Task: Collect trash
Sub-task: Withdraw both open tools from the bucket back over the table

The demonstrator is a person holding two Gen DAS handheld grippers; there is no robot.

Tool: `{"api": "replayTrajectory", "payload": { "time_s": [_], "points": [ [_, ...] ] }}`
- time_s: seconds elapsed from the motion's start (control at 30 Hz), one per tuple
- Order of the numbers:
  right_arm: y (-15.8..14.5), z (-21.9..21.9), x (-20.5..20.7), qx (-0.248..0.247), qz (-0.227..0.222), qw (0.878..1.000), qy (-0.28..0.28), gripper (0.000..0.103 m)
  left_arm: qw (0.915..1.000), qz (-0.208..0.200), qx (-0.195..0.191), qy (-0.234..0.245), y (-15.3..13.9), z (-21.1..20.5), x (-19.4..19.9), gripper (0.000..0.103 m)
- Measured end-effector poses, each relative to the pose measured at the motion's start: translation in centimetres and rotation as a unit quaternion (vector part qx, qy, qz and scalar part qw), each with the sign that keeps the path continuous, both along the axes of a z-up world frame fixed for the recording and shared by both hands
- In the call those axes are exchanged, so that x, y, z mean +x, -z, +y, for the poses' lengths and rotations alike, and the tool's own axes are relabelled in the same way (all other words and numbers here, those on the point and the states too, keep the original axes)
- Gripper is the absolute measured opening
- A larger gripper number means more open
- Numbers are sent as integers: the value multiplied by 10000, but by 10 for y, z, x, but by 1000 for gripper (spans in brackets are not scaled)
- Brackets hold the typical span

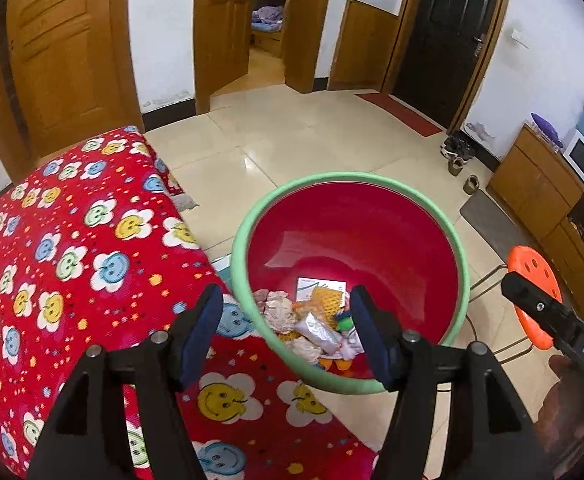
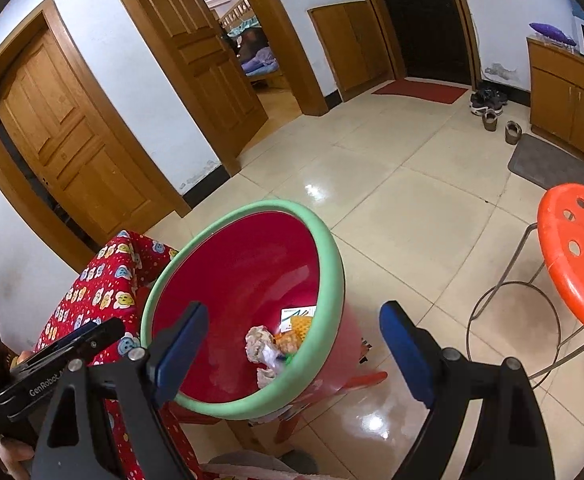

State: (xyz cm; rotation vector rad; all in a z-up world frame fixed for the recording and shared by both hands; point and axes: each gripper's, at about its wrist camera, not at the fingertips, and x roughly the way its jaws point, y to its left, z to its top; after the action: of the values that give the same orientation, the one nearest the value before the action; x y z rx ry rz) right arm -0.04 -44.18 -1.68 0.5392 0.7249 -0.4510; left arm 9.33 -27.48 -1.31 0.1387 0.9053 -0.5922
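Observation:
A red bin with a green rim stands on the floor against a table draped in a red smiley-flower cloth. Crumpled paper, wrappers and a small card lie as trash at the bin's bottom. My left gripper hangs over the bin's near edge, open, with nothing between its blue pads. In the right wrist view, my right gripper is also open and empty above the bin's rim, with the trash below it. The cloth-covered table is to its left.
An orange stool with a wire frame stands to the right of the bin. Farther off are a grey mat, shoes and a wooden cabinet. Tiled floor lies beyond the bin, with wooden doors along the far wall.

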Motion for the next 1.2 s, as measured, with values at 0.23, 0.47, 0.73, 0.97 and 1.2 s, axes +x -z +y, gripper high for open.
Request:
{"api": "replayTrajectory", "payload": {
  "time_s": [0.23,0.47,0.73,0.97,1.2],
  "points": [
    [-5,12,3,10,-64,9999,-154,90,9994,-30,20,-335,-8,26,-5,71],
    [-16,38,8,-43,-178,9987,-467,93,9971,-92,13,-762,-20,64,-10,76],
    [-32,76,10,-64,-345,9954,-893,93,9920,-185,-59,-1245,-36,113,-28,80],
    [-38,109,4,-116,-382,9917,-1226,95,9857,-234,2,-1669,-39,153,-40,80],
    [-44,138,1,-228,-346,9887,-1440,95,9777,-397,107,-2061,-44,192,-56,80]
  ]
}}
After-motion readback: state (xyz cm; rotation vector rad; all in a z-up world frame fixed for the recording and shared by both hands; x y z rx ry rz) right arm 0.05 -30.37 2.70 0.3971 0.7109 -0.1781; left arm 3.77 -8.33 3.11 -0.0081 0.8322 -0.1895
